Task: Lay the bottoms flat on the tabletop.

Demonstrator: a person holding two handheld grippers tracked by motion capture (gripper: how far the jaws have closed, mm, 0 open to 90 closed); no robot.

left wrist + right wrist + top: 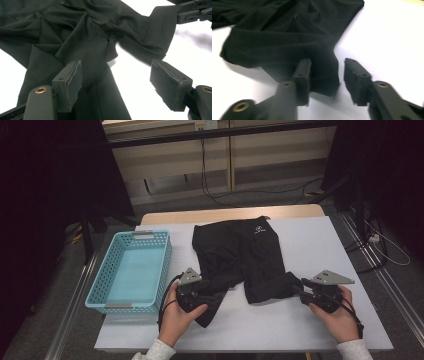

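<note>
Black shorts point(235, 255), white table point(320, 245), both tools apart

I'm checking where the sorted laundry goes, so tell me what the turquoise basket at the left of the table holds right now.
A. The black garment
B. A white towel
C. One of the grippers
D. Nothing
D: in the high view the turquoise basket shows a bare bottom, while the black garment lies spread on the white table beside it.
</note>
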